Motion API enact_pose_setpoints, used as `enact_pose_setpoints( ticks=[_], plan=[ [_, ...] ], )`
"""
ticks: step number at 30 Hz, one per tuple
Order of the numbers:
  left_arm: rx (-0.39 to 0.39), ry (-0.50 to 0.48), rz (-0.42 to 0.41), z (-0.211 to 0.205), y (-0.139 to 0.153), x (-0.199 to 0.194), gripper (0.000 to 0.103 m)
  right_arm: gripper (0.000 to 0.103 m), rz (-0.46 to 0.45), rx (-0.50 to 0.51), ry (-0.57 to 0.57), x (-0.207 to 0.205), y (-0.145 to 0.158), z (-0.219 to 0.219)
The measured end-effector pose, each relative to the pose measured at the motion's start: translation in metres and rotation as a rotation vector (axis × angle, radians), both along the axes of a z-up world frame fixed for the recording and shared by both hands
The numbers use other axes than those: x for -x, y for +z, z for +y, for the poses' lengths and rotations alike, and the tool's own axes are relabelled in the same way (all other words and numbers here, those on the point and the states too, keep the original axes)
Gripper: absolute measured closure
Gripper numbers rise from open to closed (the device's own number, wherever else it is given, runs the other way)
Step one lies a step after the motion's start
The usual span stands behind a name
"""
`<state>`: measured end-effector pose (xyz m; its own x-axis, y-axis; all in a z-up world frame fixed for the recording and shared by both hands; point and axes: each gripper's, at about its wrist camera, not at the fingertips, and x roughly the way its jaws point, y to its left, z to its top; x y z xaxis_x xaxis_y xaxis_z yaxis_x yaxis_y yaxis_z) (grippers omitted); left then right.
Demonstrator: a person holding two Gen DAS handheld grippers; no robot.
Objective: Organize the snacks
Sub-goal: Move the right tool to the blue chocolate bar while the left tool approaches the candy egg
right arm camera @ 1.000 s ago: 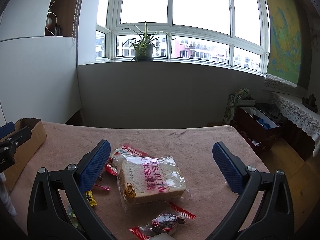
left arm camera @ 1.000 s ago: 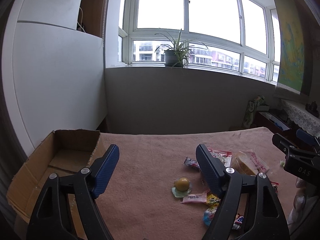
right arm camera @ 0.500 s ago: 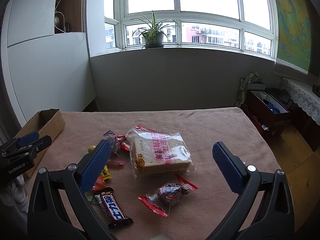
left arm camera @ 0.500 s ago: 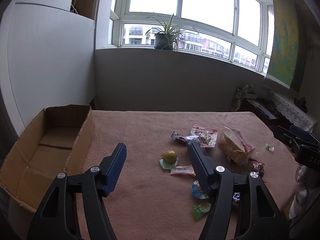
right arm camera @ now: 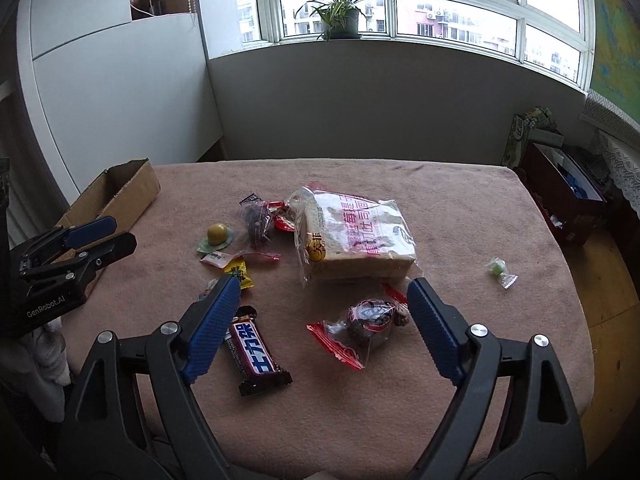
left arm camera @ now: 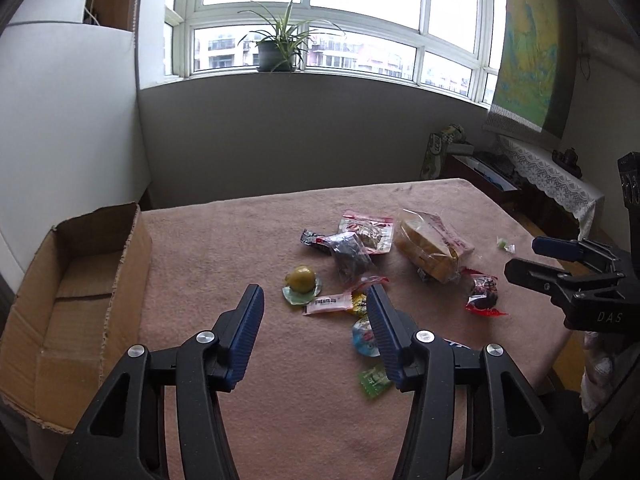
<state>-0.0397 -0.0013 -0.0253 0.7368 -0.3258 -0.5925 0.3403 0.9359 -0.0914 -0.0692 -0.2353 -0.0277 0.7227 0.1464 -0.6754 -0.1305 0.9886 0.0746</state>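
Several snacks lie on a pink cloth table point(right arm camera: 460, 216): a bagged bread loaf point(right arm camera: 360, 240) point(left arm camera: 434, 248), a red-edged candy bag point(right arm camera: 366, 326) point(left arm camera: 484, 292), a dark chocolate bar point(right arm camera: 256, 354), a yellow jelly cup point(right arm camera: 217, 234) point(left arm camera: 301, 280), a dark packet point(right arm camera: 256, 220) point(left arm camera: 348, 256) and a small green candy point(right arm camera: 500, 270). An open cardboard box point(left arm camera: 76, 300) point(right arm camera: 116, 196) sits at the table's left. My left gripper point(left arm camera: 312, 312) is open and empty above the cloth, just near of the jelly cup. My right gripper point(right arm camera: 320, 300) is open and empty above the candy bag.
A grey wall with a window sill and a potted plant point(right arm camera: 340, 16) stands behind the table. A white cabinet point(left arm camera: 60, 120) is at the left. A dark chest point(right arm camera: 560, 196) and a lace-covered shelf point(left arm camera: 552, 176) stand to the right of the table.
Both grippers have risen and tilted down, so more of the table and snacks shows. The snacks and the box have not moved. Both stay open.
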Motion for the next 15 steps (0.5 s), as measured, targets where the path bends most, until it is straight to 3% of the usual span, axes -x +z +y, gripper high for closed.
enact_pose_setpoints(
  ticks=[3, 6, 10, 15],
  plan=[
    [0.044, -0.059, 0.046, -0.007, -0.007, -0.006, 0.054, 0.021, 0.062, -0.03, 0.021, 0.003, -0.007, 0.0],
    [0.019, -0.116, 0.097, -0.015, -0.021, -0.008, 0.057, 0.023, 0.096, -0.008, 0.061, 0.002, -0.013, 0.008],
    [0.036, -0.143, 0.186, -0.018, -0.036, -0.016, 0.057, 0.023, 0.144, -0.009, 0.103, -0.008, -0.028, 0.014],
    [0.034, -0.142, 0.223, -0.026, -0.043, -0.025, 0.057, 0.023, 0.21, -0.007, 0.152, -0.019, -0.051, 0.021]
  ],
)
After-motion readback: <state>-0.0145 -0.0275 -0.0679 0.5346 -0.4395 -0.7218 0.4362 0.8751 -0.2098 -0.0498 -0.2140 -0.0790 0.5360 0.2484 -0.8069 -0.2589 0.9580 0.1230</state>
